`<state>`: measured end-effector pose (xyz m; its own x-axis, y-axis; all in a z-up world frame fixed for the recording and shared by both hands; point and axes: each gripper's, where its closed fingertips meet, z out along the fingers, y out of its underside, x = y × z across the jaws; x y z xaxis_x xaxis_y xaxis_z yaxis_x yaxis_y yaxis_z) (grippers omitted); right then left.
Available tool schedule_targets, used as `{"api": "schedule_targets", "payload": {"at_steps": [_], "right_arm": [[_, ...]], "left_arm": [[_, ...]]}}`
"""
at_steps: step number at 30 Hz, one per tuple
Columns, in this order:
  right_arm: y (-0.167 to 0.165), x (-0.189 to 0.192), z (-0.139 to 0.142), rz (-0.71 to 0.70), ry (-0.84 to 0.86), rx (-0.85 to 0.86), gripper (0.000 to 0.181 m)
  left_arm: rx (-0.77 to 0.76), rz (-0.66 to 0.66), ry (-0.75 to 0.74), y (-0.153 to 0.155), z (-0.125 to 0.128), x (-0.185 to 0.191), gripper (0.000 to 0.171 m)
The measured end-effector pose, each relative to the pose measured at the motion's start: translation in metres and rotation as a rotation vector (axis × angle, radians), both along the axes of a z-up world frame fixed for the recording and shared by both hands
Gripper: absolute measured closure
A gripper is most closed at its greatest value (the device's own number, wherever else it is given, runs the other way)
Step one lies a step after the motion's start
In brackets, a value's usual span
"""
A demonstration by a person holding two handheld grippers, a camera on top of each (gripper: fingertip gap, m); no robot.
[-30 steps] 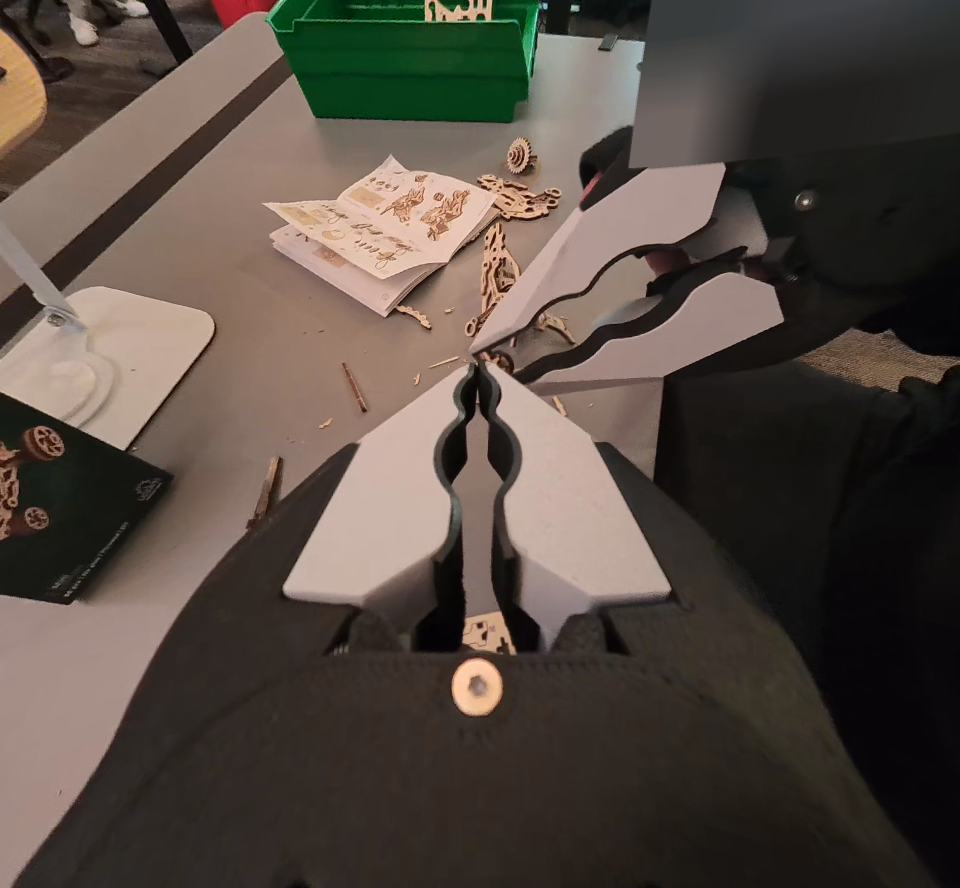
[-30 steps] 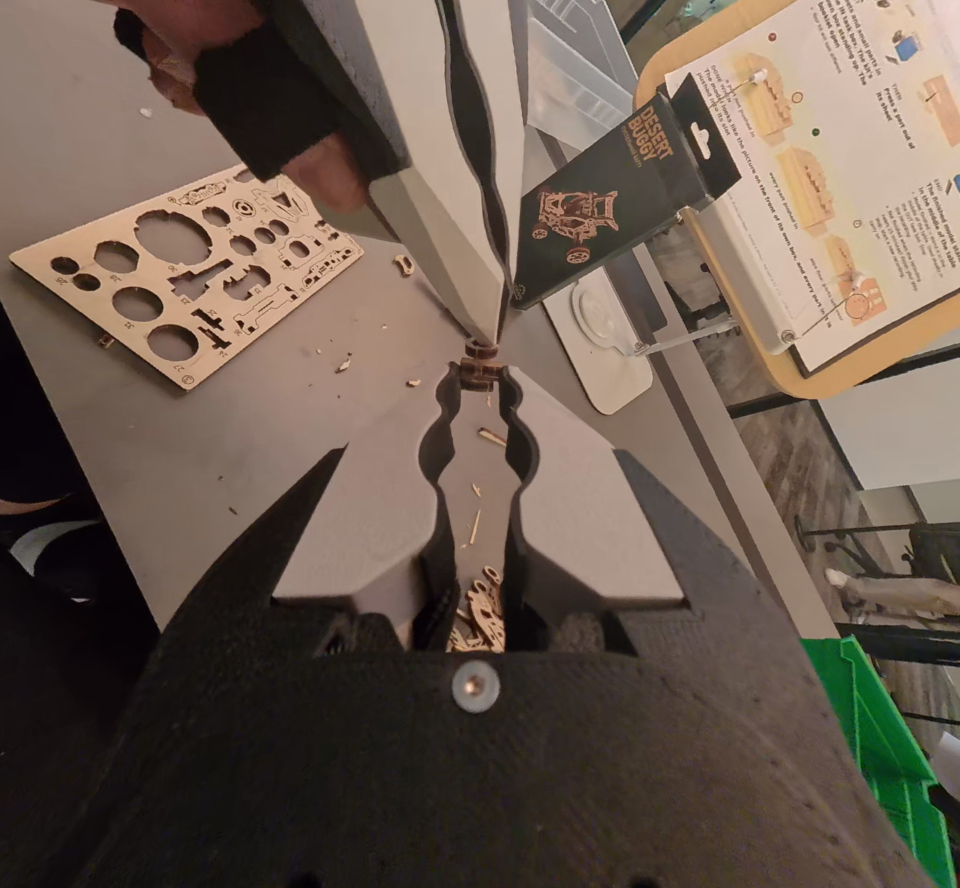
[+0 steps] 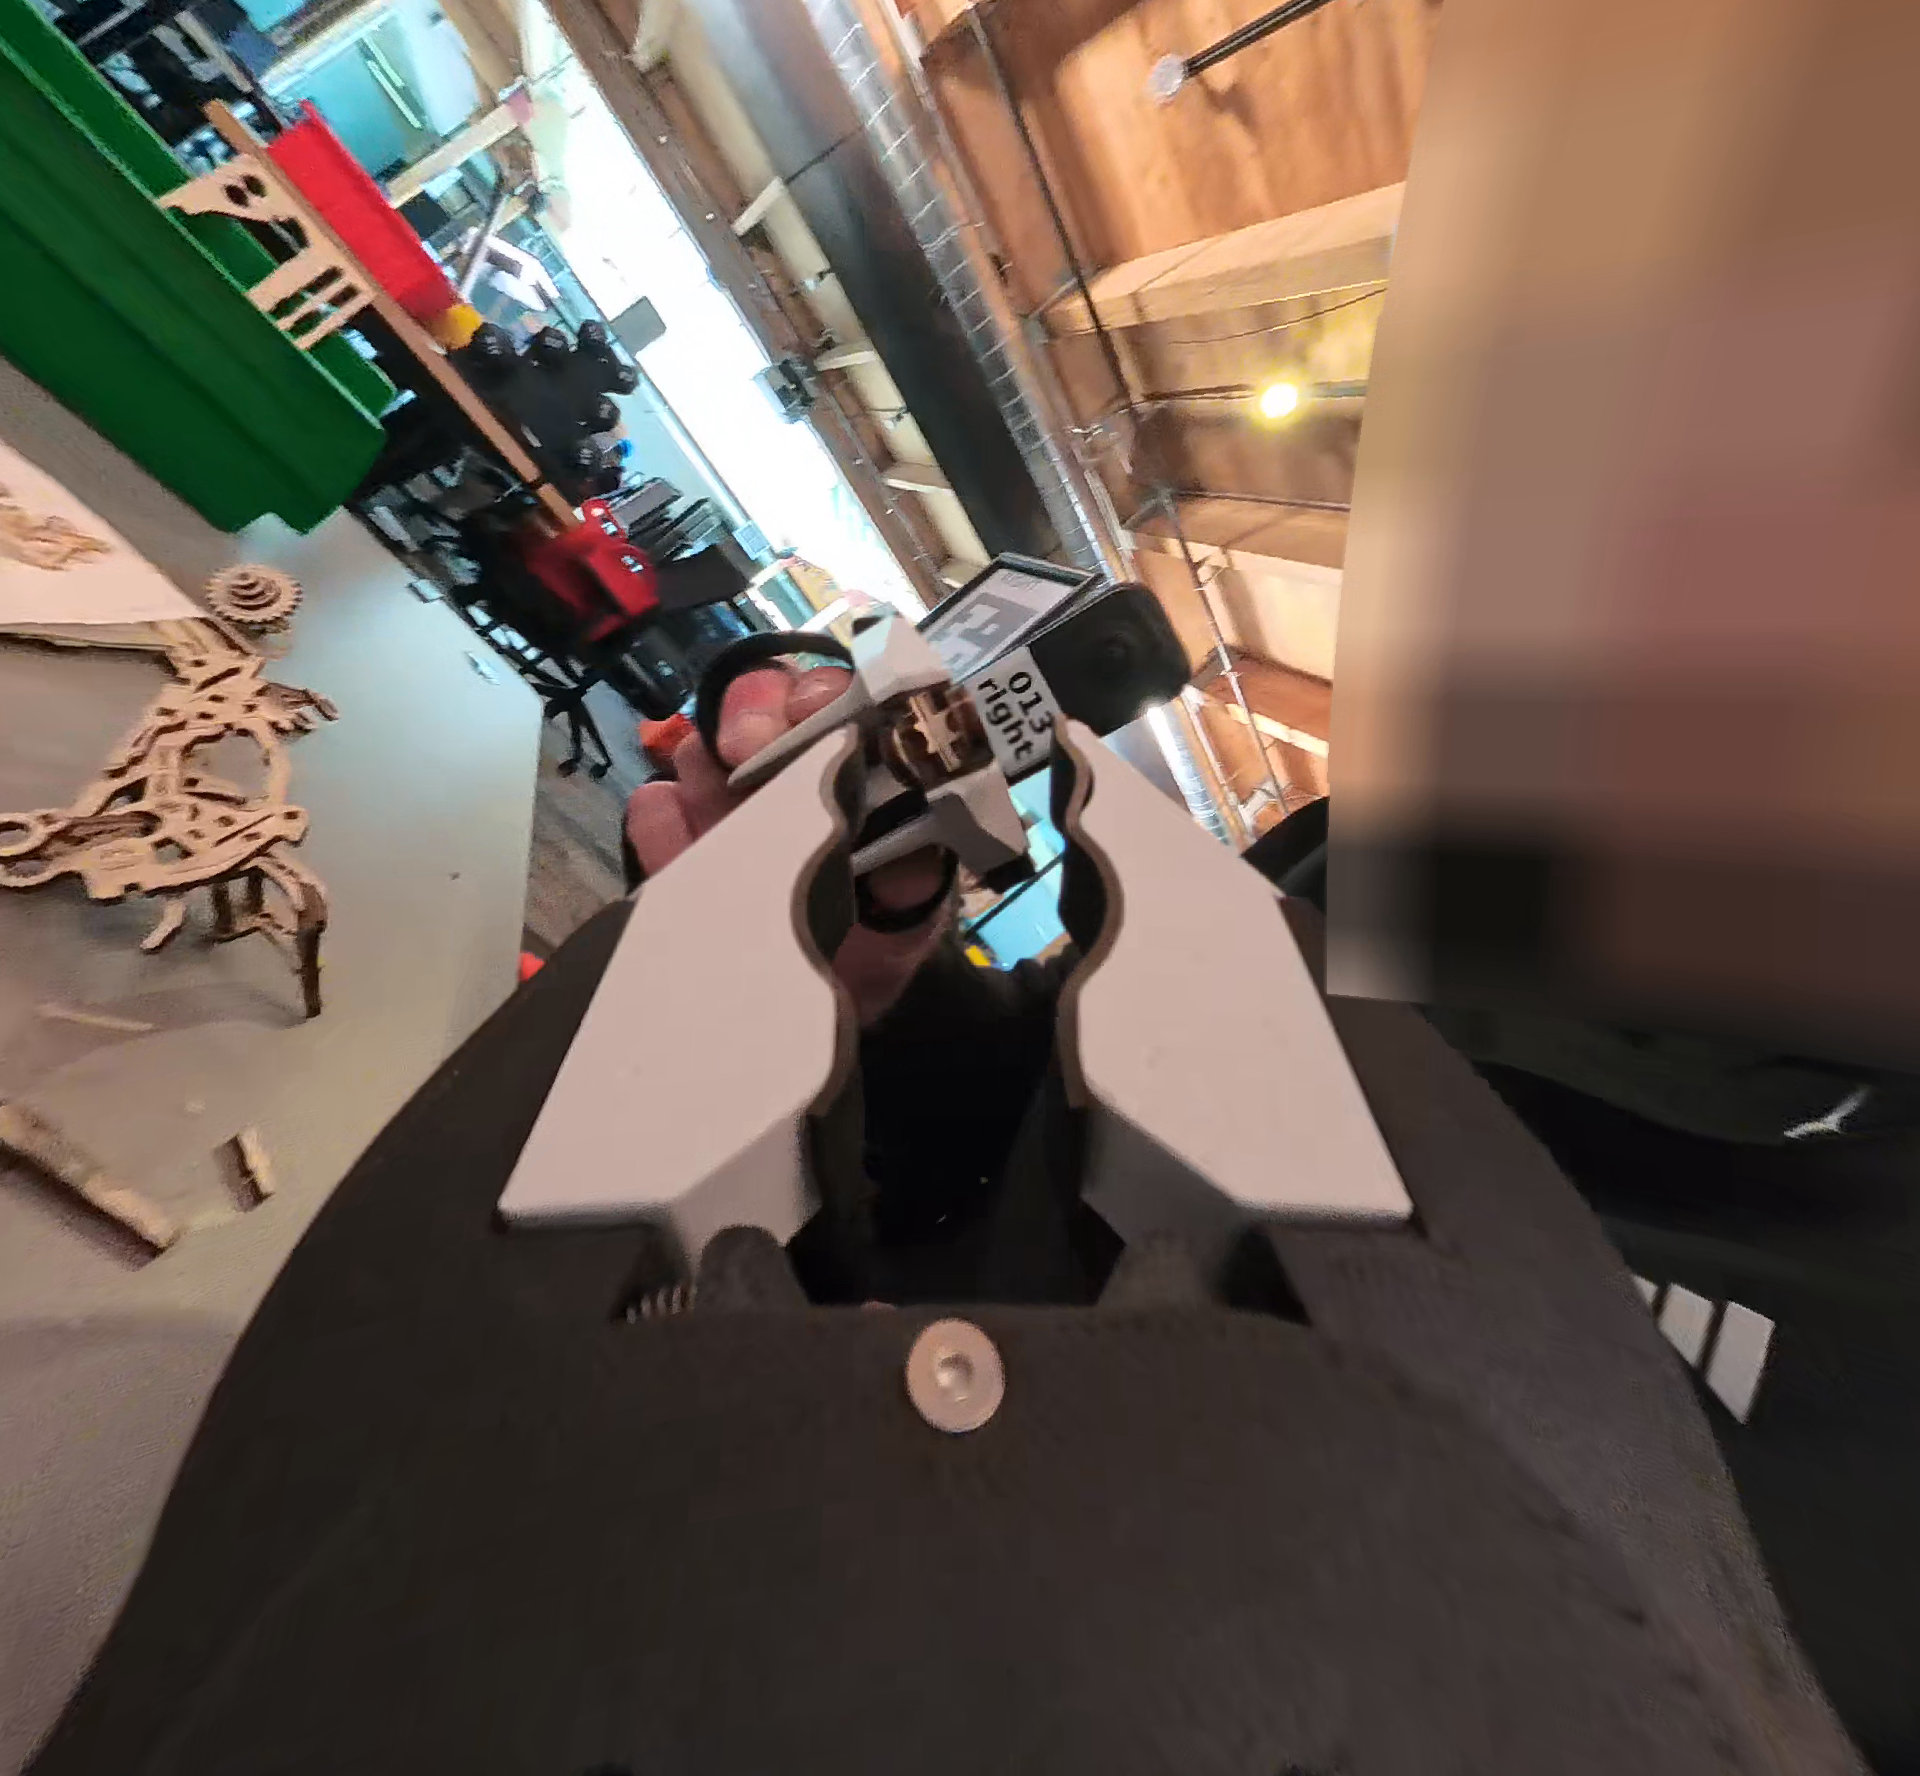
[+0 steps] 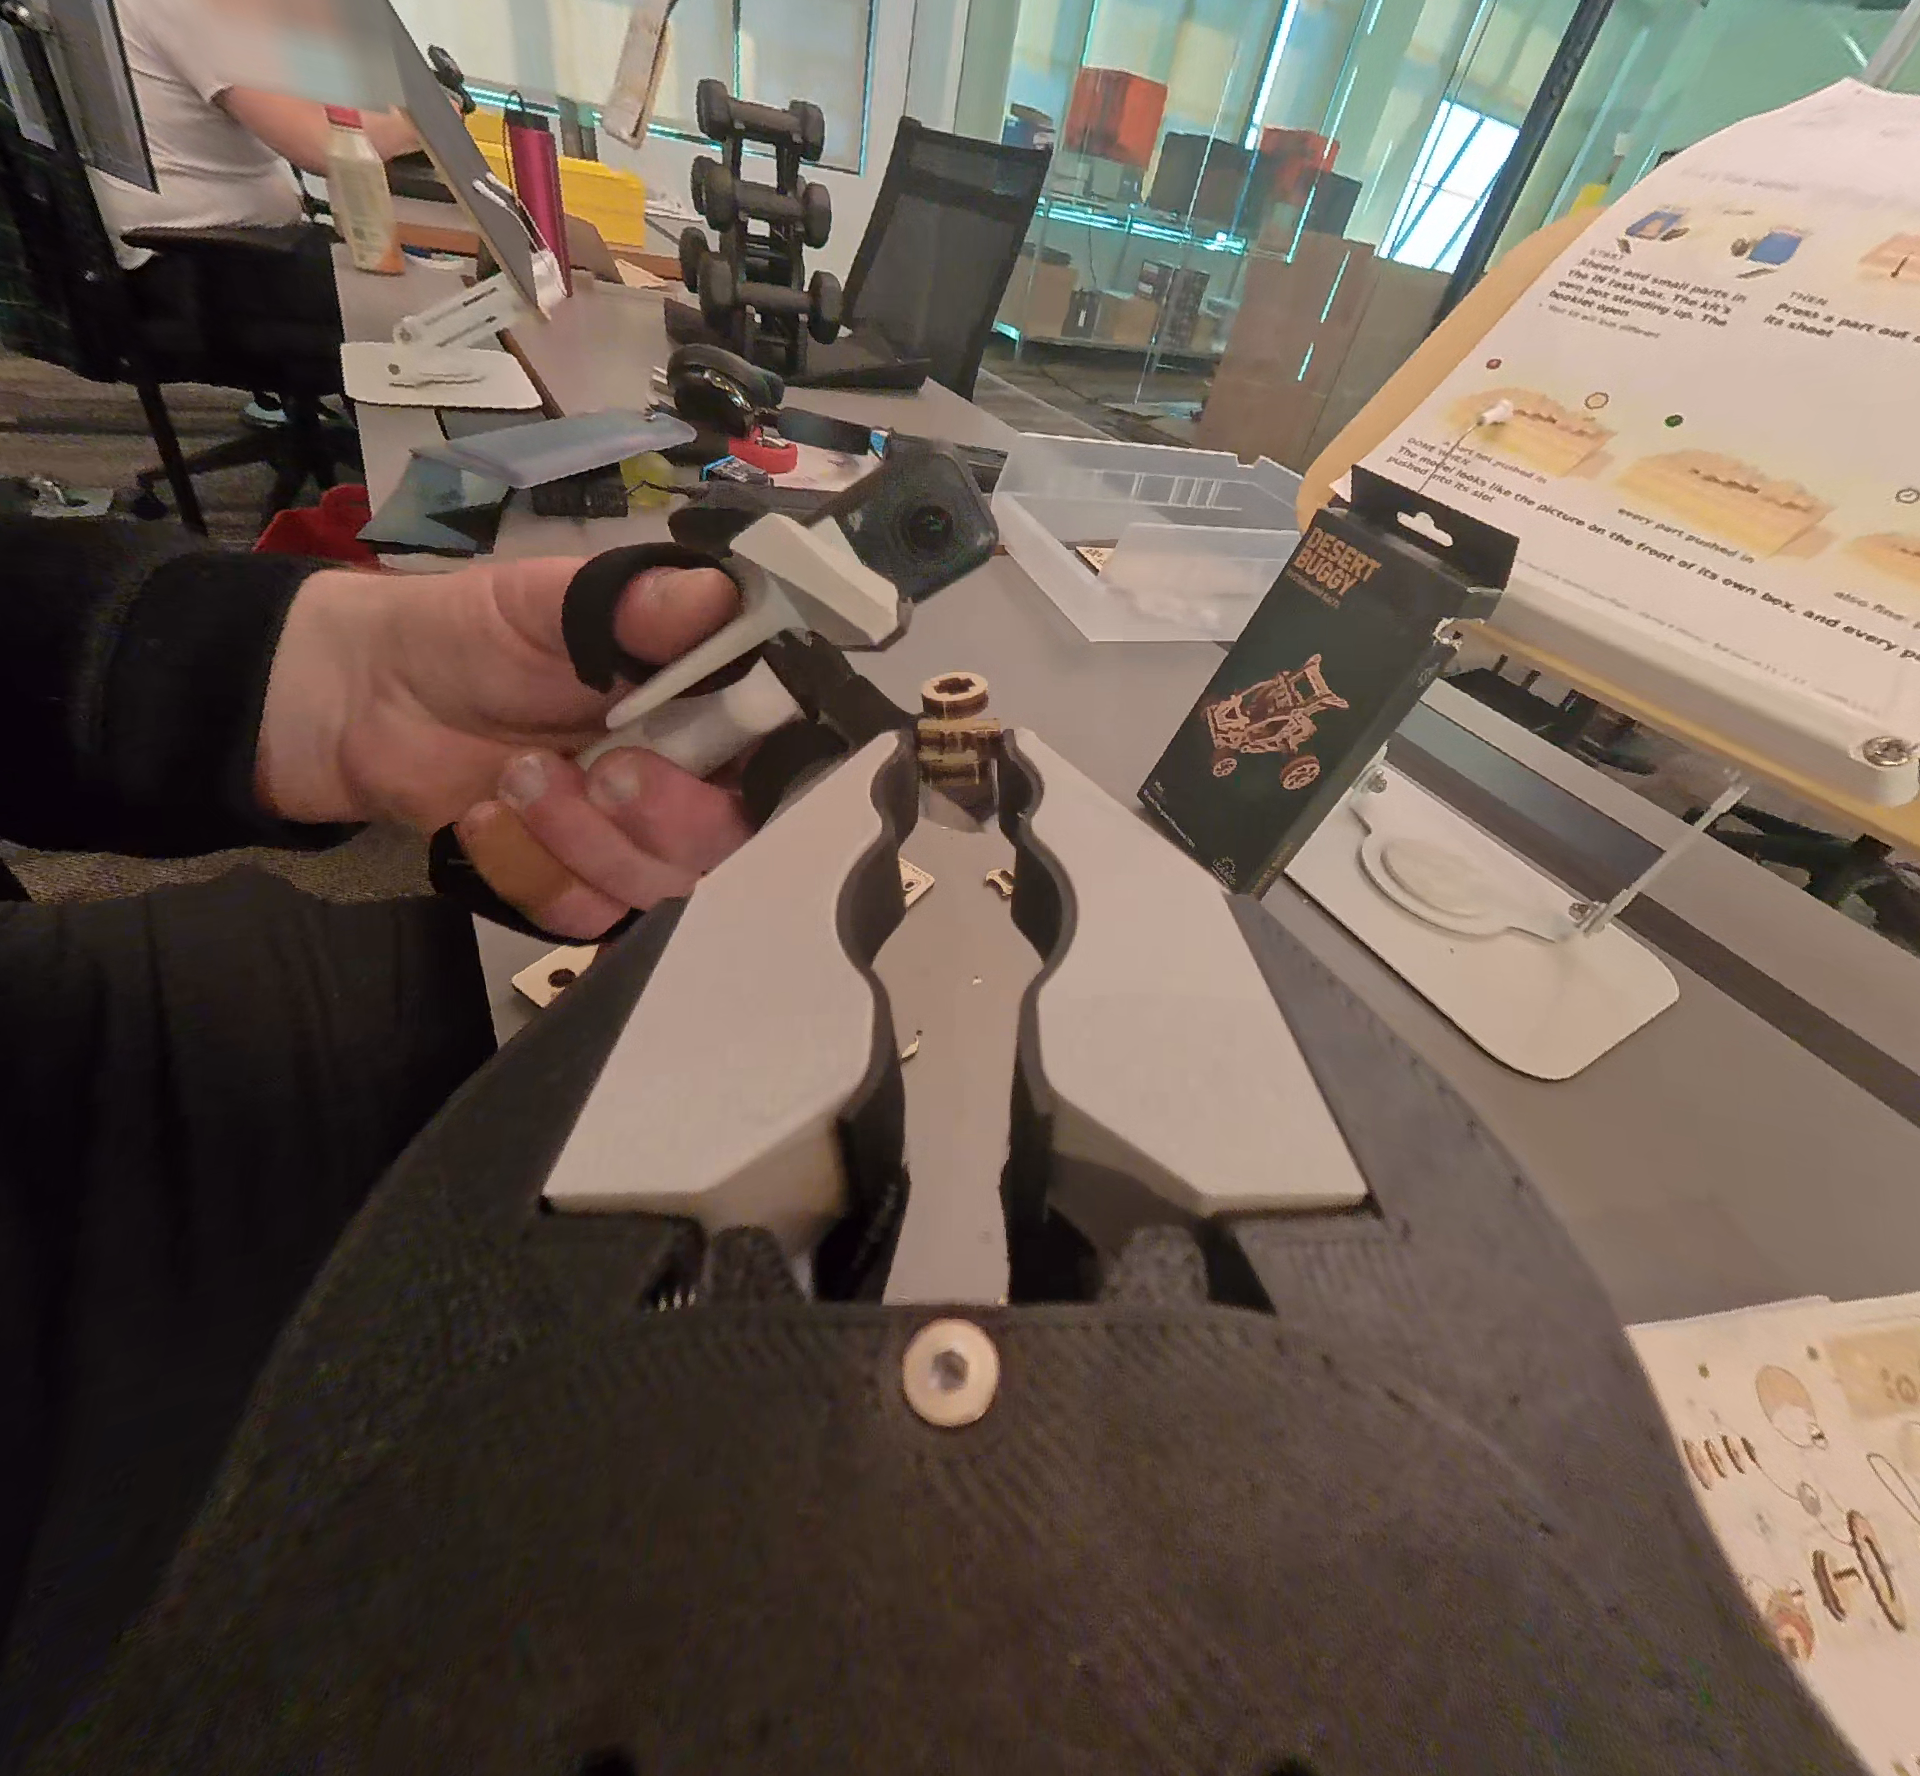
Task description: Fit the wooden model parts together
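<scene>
A: Tool states?

B: Right tool is clamped on one gear stack, held up over the desk. The stack's lower end is buried between the tips. Only the top tiers and a notched bore show. Left tool has its jaws spread wide, gripping nothing.

A: Left touching the stack?

B: Can't tell. In the right wrist view its dark edge runs right up to the stack, but the contact point is hidden. In the left wrist view the stack lines up with the gap, with the right tool end-on around it, blurry.

A: Hands?

B: Two. Left hand is in the finger loops. Right hand is half hidden behind the left tool's fingers.

A: Desk counts?

B: One box upright by a white stand, one clear tray near it. One green bin with one sheet standing in it. One loose gear, with one part-built frame just beside it. One booklet, cut off at the edge. One sheet corner, the rest hidden under hand and tool. Scraps are too small to count.
</scene>
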<state>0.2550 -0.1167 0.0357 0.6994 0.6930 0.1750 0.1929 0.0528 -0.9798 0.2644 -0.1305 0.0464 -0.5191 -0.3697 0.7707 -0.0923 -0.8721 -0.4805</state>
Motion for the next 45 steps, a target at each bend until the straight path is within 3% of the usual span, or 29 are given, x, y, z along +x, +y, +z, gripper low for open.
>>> {"api": "schedule_targets", "payload": {"at_steps": [1, 6, 18, 24, 33, 45], "right_arm": [[0.0, 0.0, 0.0, 0.006, -0.001, 0.003, 0.169], [-0.003, -0.002, 0.0, 0.038, 0.013, 0.013, 0.169], [-0.003, 0.001, -0.007, 0.043, -0.037, -0.007, 0.164], [-0.006, -0.003, -0.01, 0.034, -0.162, 0.034, 0.156], [-0.007, -0.005, -0.026, 0.041, -0.255, 0.009, 0.169], [-0.006, 0.0, -0.025, 0.042, -0.182, -0.027, 0.172]], "left_arm": [[-0.007, -0.001, -0.01, 0.0, 0.001, 0.0, 0.14], [0.004, -0.001, -0.005, -0.001, -0.001, 0.004, 0.152], [0.014, 0.025, 0.009, 0.002, -0.008, -0.001, 0.153], [0.132, 0.053, 0.14, -0.001, -0.029, 0.005, 0.154], [0.148, 0.029, 0.175, -0.006, -0.037, 0.007, 0.153], [0.04, 0.043, 0.089, 0.0, -0.031, 0.004, 0.145]]}}
